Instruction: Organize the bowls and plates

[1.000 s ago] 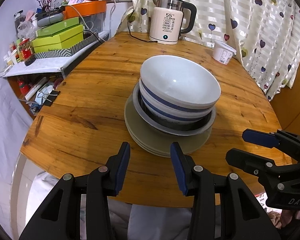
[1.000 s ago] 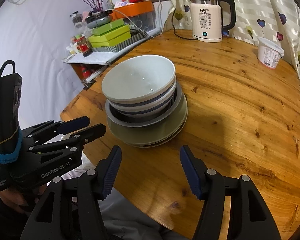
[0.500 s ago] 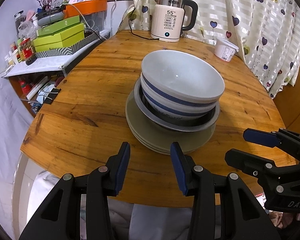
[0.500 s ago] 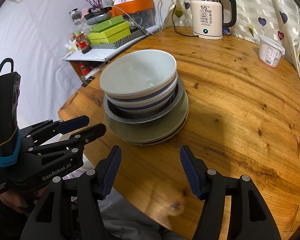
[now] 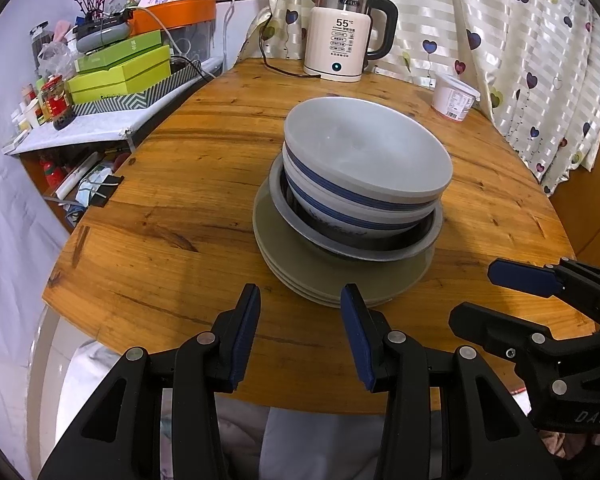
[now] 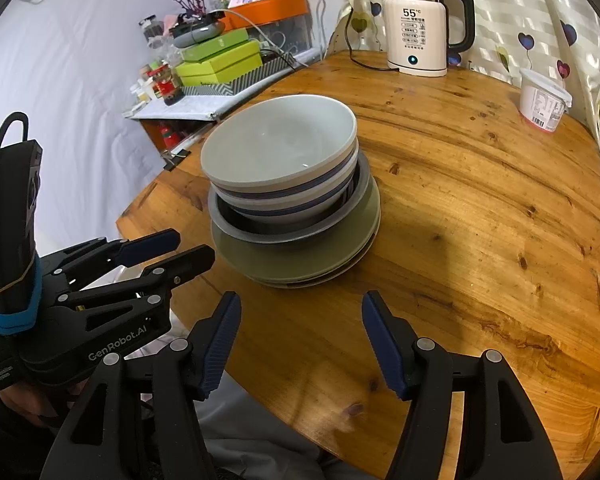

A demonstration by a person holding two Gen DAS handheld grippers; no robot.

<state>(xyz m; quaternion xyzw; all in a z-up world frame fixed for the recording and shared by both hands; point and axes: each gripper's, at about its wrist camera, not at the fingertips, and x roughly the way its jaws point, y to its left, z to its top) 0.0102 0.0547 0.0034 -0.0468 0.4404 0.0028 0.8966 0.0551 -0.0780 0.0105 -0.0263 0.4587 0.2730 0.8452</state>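
Wooden table (image 5: 204,184), crockery stack (image 5: 352,216), kettle (image 5: 340,46) behind.

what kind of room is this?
Likely a lived-in home dining corner: a wooden table with stacked bowls and plates, an electric kettle, and heart-print curtains.

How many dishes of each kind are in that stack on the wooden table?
White bowls with a blue band: 2, nested, at the top
Grey-rimmed deep dish: 1, under the bowls
Olive-green flat plates: at least 2, at the bottom; the edges are too close to count for sure
Total: at least 5 dishes
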